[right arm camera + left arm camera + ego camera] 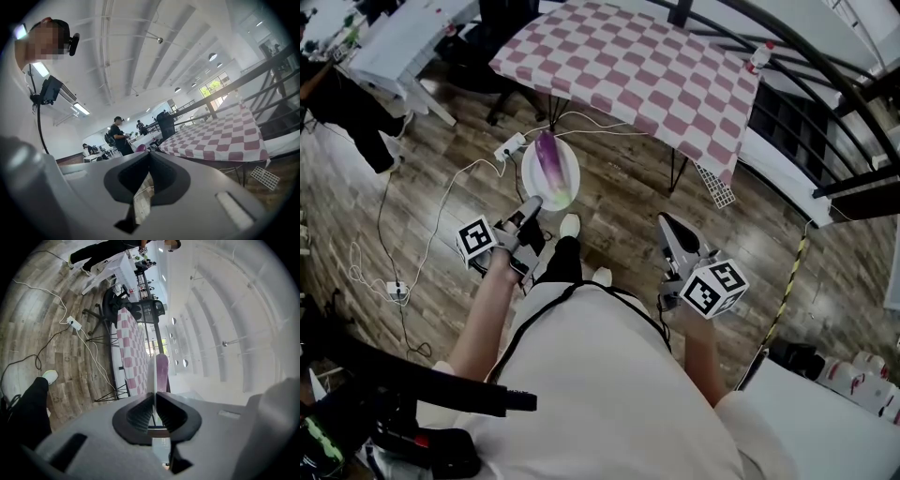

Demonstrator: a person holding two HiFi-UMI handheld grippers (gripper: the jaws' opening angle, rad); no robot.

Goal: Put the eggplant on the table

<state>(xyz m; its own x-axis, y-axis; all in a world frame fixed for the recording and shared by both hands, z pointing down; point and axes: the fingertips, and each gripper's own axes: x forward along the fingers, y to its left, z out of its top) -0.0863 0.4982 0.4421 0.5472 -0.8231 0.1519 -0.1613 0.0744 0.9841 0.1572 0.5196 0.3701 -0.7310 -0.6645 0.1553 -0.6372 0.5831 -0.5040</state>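
Note:
A purple eggplant (pixel 548 157) lies on a white plate (pixel 565 183) that is held in the air above the wooden floor. My left gripper (pixel 533 205) is shut on the plate's near rim. In the left gripper view the plate (pixel 152 373) shows edge-on between the pressed pads, with the eggplant (pixel 162 371) beside it. The table with the pink-and-white checked cloth (pixel 637 66) stands just beyond the plate. My right gripper (pixel 667 224) hangs to the right, apart from the plate. Its jaws (pixel 149 154) are shut with nothing in them.
White cables and a power strip (pixel 508 147) lie on the floor left of the plate. A bottle (pixel 758 56) stands at the table's far right corner. A black railing (pixel 825 75) runs along the right. Office chairs and people stand beyond the table.

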